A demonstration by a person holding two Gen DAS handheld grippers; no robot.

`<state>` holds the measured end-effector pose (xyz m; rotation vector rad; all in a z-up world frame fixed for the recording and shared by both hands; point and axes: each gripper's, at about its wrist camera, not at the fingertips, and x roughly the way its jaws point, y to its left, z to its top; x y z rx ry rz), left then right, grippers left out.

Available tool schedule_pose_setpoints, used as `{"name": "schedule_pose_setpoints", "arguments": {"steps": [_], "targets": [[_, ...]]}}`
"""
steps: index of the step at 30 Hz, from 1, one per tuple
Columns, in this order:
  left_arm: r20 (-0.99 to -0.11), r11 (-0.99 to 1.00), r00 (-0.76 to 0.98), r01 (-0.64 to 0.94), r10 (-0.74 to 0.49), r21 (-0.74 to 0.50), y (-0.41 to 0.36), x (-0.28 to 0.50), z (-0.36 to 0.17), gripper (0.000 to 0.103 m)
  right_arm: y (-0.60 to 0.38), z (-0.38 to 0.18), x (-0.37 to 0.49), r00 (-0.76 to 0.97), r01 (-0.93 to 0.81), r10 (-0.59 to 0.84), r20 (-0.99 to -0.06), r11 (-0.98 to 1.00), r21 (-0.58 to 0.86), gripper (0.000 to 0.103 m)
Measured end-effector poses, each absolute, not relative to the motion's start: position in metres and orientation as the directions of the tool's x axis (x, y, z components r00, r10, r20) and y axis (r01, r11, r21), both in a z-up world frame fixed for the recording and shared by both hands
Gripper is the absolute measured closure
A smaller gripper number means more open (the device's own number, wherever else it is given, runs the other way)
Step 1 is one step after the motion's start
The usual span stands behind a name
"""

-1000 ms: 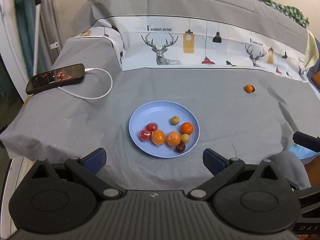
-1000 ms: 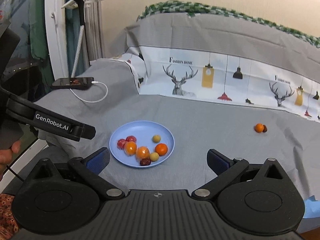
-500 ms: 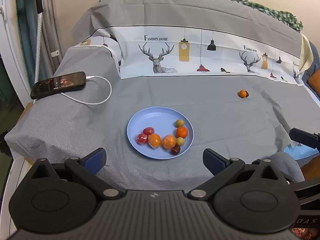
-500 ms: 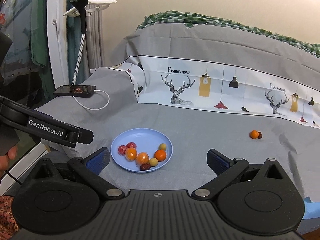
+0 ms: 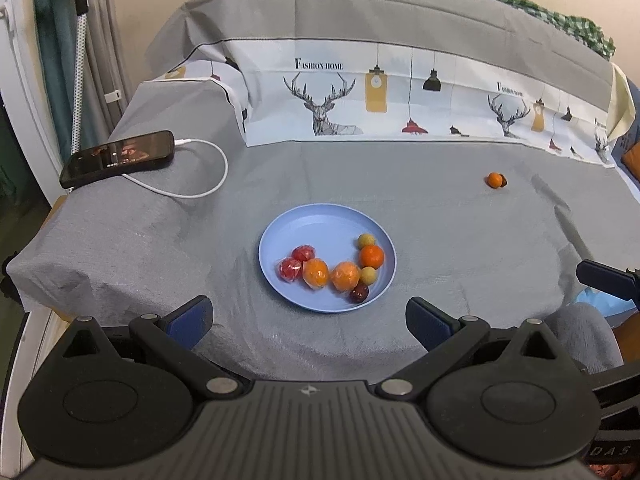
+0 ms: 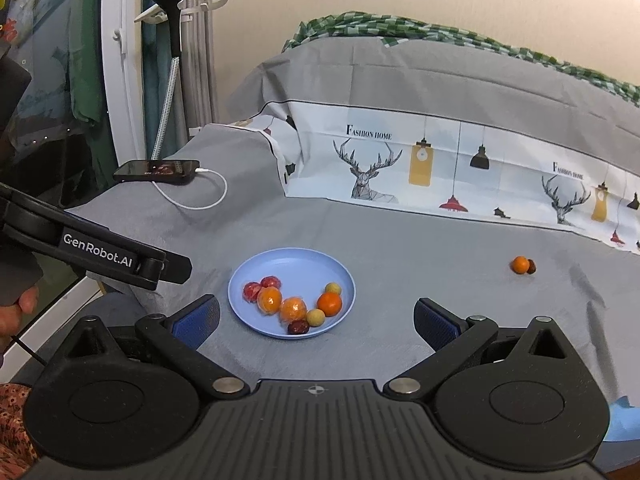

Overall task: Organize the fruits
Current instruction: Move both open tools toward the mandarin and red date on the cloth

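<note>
From the left wrist view, the left claw (image 5: pixel 308 318) gapes wide and empty above the near edge of the desk, which is draped in a soft, creased grey cloth (image 5: pixel 440 216). A smooth round blue plate (image 5: pixel 280 240) sits near the middle of that edge, holding eight small round fruits, some in glossy wrap. A stray orange fruit (image 5: pixel 495 180) with a dark fruit (image 5: pixel 504 181) touching it lies well apart toward the far right corner. A phone (image 5: pixel 118 158) on a white cable (image 5: pixel 200 192) rests at the far left. From the right wrist view, the right claw (image 6: pixel 316 322) is equally spread and empty, with the plate (image 6: pixel 292 258) ahead and the orange fruit (image 6: pixel 520 264) far right. The round fruits could roll off on the cloth's wrinkles if nudged, and a hard pinch might squirt one away.
</note>
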<state>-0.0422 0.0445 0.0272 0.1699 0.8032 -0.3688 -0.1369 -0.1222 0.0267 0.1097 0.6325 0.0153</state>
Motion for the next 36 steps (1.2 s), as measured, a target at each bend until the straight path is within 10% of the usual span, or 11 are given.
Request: {"name": "schedule_pose_setpoints", "arguments": {"steps": [17, 36], "targets": [[-0.795, 0.934, 0.574, 0.355, -0.197, 0.025, 0.015, 0.003, 0.004, 0.000, -0.158, -0.012, -0.100, 0.772, 0.098, 0.066, -0.633, 0.970, 0.221, 0.001], [-0.876, 0.903, 0.456, 0.425, -0.156, 0.060, -0.121, 0.110, -0.035, 0.000, -0.453, -0.175, 0.041, 0.542, 0.648, -0.501, -0.675, 0.761, -0.044, 0.001]]}}
